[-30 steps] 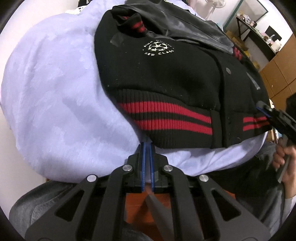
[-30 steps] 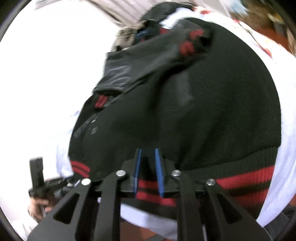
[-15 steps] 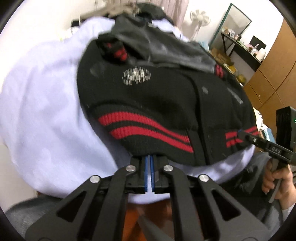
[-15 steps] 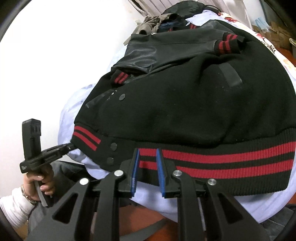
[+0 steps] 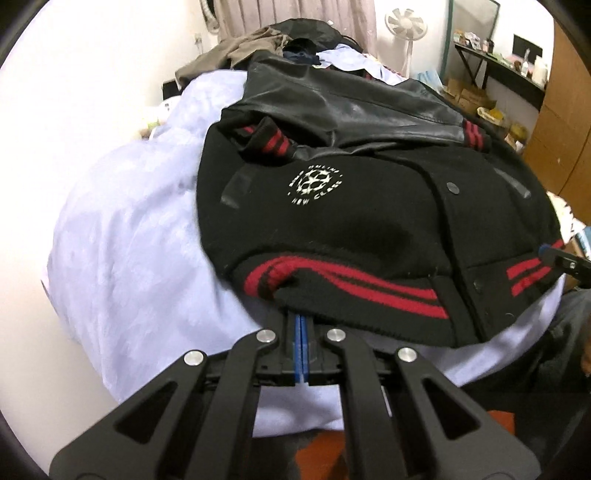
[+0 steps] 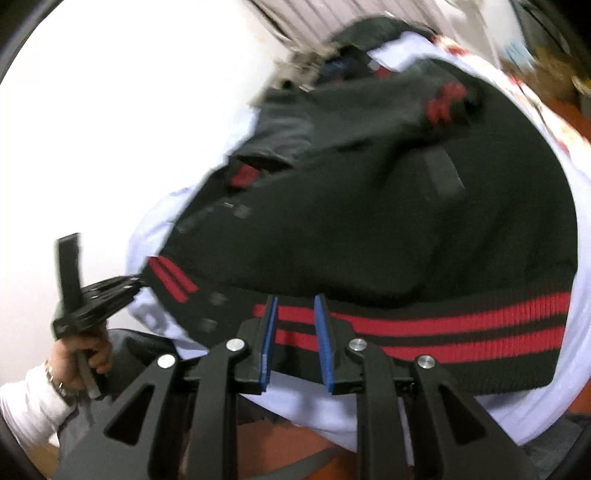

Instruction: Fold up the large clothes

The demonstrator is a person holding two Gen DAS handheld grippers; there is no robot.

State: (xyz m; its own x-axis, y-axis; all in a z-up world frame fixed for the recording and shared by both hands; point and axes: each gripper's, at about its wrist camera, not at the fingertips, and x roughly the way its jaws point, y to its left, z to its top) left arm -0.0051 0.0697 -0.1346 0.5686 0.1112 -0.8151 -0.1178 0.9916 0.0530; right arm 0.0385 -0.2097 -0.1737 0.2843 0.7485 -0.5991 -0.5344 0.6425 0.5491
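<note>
A black varsity jacket (image 5: 369,221) with red-striped ribbed hem and cuffs and shiny leather-look sleeves lies front-up on a pale lilac blanket (image 5: 122,240) that covers a bed. On its chest a white round crest of stars carries ringed lettering; only the lower words, "NEW CLASS", can be read, the upper arc being too small to make out. Dark snap buttons run down the placket. The sleeves are folded across the upper body, one cuff lying just above the crest. The left claw (image 5: 302,332) has its blue pads pressed together at the near edge of the hem, which is bunched up and lifted just there; whether a fold of the rib sits between the pads cannot be told, since the cloth hides the tips. The right claw (image 6: 295,336), blurred in its own view, stands narrowly parted over the striped hem, which shows in the gap between the blue pads without being pinched. From the right wrist view the left claw's tip reaches the hem's far corner, gripped by a hand (image 6: 79,354) with a white sleeve and a bracelet. Beyond the jacket lies a heap of other clothes (image 5: 258,40) before a curtain, with a white standing fan (image 5: 404,26), a dark shelf of small items (image 5: 495,48), cardboard boxes and a wooden wardrobe (image 5: 561,122) at right.
</note>
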